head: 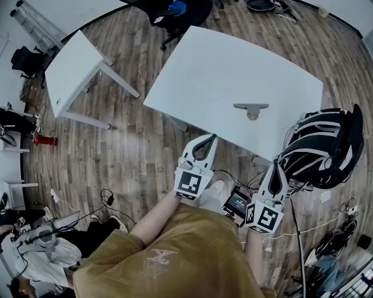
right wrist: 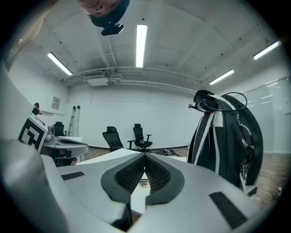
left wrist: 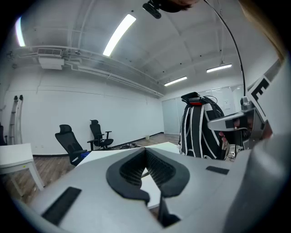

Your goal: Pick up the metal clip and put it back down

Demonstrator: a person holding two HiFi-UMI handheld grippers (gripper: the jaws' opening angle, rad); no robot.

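Note:
The metal clip (head: 251, 109) lies flat on the white table (head: 210, 70), near its front edge. My left gripper (head: 211, 137) hangs off the table's near edge, left of and below the clip, its jaws shut with nothing between them. My right gripper (head: 275, 165) is lower and to the right, off the table, also shut and empty. In the right gripper view the clip (right wrist: 144, 183) shows as a small grey piece through the gap behind the closed tips (right wrist: 145, 156). In the left gripper view the jaw tips (left wrist: 146, 150) meet over the table top (left wrist: 113, 154); the clip is not visible there.
A black-and-white golf bag (head: 326, 145) stands right of the table, close to my right gripper. A second white table (head: 73, 70) is at the left. Office chairs (head: 175, 14) stand at the far side. Cables and a small screen (head: 236, 204) lie on the wooden floor.

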